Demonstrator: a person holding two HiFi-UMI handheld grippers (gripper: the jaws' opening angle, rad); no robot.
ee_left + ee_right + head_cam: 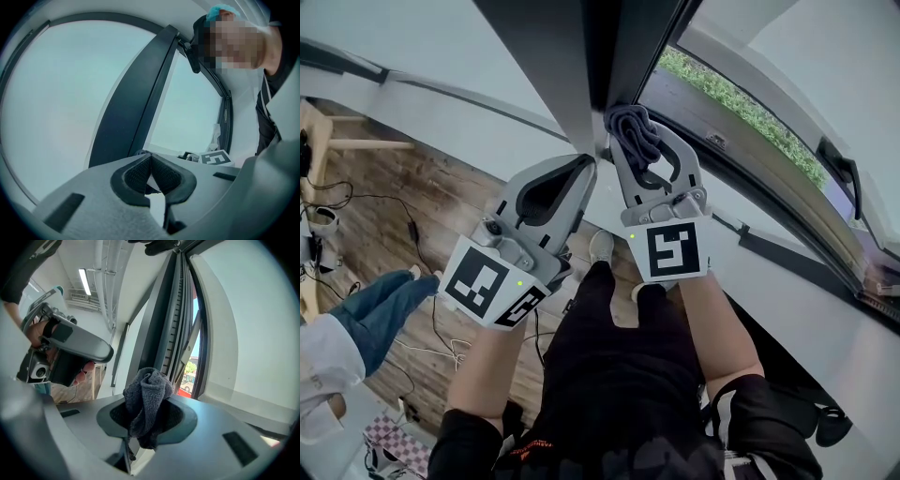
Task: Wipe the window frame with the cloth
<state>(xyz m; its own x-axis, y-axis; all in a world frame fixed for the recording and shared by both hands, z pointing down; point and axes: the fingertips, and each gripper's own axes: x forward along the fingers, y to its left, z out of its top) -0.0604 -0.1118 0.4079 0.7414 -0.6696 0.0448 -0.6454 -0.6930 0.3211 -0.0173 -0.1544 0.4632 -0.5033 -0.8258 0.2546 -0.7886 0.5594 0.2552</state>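
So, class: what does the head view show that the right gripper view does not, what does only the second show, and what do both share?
Only the head view: the marker cube on the right hand-held gripper, the person's black-clad legs and a white shoe.
Only the right gripper view: a ceiling strip light.
Both: the grey cloth clamped in that gripper, the left hand-held gripper beside it, and the dark window frame.

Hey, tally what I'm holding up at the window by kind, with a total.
Grey two-jaw grippers: 2, the left gripper and the right gripper
Dark grey knitted cloth: 1
Total: 3
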